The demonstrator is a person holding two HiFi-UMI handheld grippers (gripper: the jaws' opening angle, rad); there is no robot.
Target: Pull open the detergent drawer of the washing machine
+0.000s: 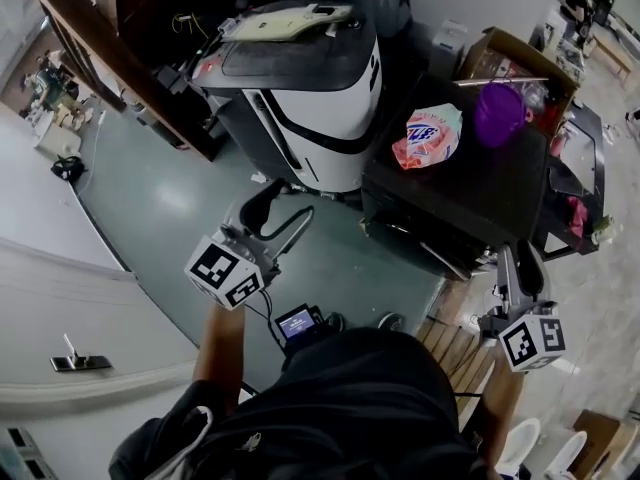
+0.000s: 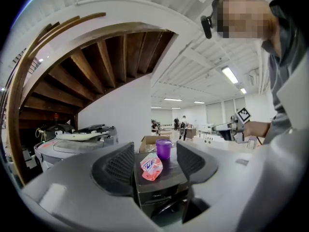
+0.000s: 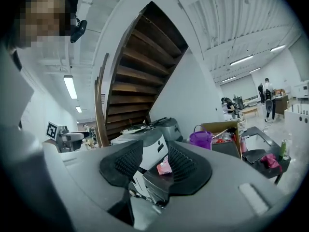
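The black washing machine (image 1: pixel 480 193) stands at the right of the head view, with a pink detergent bag (image 1: pixel 428 136) and a purple cup (image 1: pixel 497 113) on its lid. Its front face (image 2: pixel 159 190) shows low between the left gripper's jaws; I cannot make out the drawer itself. My left gripper (image 1: pixel 283 213) hovers over the grey floor, left of the machine's front, open and empty (image 2: pixel 155 163). My right gripper (image 1: pixel 527 263) is held off the machine's near right corner, shut with nothing in it (image 3: pixel 154 166). Neither gripper touches the machine.
A white and black machine (image 1: pixel 310 98) stands to the left of the washing machine, under a wooden staircase (image 1: pixel 80 38). Behind it is an open cardboard box (image 1: pixel 520 63). Wooden slats (image 1: pixel 455 346) lie by my feet. People stand far off in the hall (image 2: pixel 183 124).
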